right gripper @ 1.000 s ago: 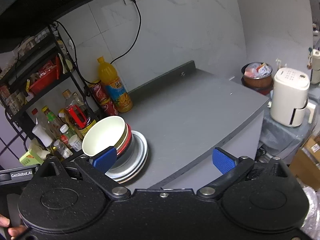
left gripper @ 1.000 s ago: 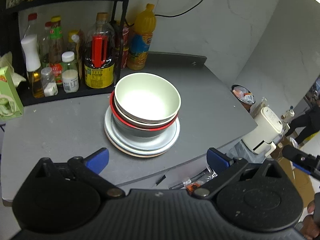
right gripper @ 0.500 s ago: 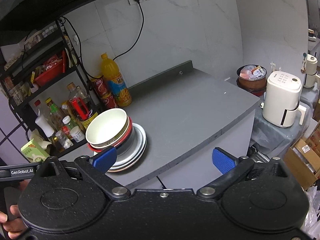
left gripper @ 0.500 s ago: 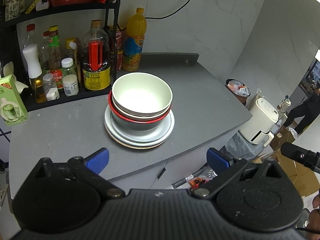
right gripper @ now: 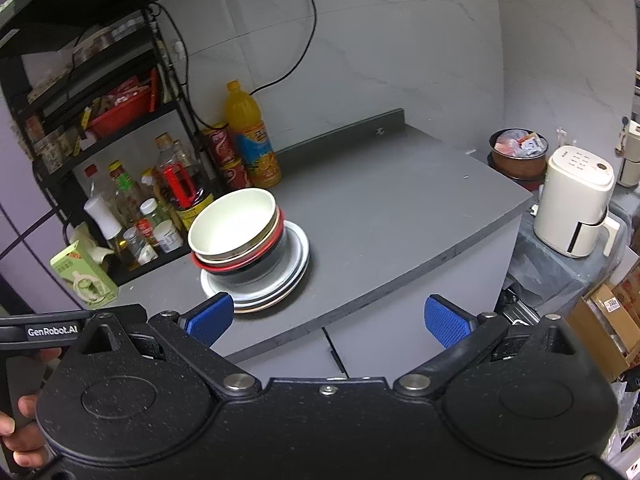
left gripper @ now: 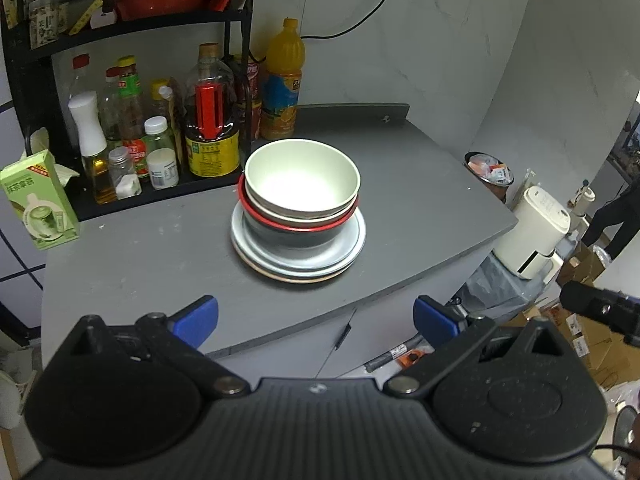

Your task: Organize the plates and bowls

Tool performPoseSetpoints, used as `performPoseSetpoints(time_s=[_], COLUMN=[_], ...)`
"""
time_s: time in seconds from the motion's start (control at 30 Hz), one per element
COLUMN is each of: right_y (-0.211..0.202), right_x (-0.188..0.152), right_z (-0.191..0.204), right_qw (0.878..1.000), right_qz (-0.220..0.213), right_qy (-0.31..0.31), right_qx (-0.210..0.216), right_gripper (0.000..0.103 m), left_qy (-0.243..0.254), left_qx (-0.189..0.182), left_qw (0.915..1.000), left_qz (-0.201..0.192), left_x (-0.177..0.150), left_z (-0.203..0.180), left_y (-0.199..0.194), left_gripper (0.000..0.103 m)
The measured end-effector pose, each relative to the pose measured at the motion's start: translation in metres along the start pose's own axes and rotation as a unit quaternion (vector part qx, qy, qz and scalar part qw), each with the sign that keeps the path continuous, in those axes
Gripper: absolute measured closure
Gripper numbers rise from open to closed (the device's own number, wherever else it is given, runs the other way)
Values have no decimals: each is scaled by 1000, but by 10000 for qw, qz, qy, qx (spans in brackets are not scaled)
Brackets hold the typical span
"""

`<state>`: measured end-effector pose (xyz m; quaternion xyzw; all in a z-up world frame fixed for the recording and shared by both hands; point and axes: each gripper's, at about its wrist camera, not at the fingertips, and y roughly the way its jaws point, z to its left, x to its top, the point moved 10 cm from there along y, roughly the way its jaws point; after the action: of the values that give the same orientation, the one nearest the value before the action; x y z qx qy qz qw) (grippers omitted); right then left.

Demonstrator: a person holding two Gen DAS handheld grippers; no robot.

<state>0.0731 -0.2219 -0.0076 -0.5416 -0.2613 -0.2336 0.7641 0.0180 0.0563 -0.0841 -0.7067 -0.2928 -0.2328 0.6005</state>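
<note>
A stack of dishes stands on the grey counter (left gripper: 140,256): a cream bowl (left gripper: 302,179) on top, nested in a red-rimmed bowl (left gripper: 296,226), over several plates (left gripper: 300,268). The right wrist view shows the same cream bowl (right gripper: 232,226) and plates (right gripper: 294,264). My left gripper (left gripper: 316,318) hangs open, back from the counter's front edge, nothing between its blue pads. My right gripper (right gripper: 328,320) is also open and empty, off the counter's front edge, to the right of the stack.
A black rack (left gripper: 128,32) with several sauce bottles stands behind the stack, an orange juice bottle (left gripper: 282,84) beside it. A green carton (left gripper: 38,200) sits at the counter's left. A white appliance (right gripper: 574,204) and a bin (right gripper: 518,152) stand right of the counter.
Both grippers have pulled back and away from the counter, so the stack looks smaller and farther. The dishes have not moved. Both stay open.
</note>
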Motion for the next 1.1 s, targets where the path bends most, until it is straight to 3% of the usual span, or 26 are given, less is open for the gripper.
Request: performPoseSetpoints(time_s=[1.1], right_y=[-3], right_x=[-1], right_z=[-5], right_qw=[10000], right_qz=[21], right_qy=[-37], right_qx=[6], right_gripper=[0], left_qy=[-2], left_qx=[65], left_qw=[10000], left_qz=[50], left_x=[-3], left_z=[8], left_y=[4], left_gripper=[0])
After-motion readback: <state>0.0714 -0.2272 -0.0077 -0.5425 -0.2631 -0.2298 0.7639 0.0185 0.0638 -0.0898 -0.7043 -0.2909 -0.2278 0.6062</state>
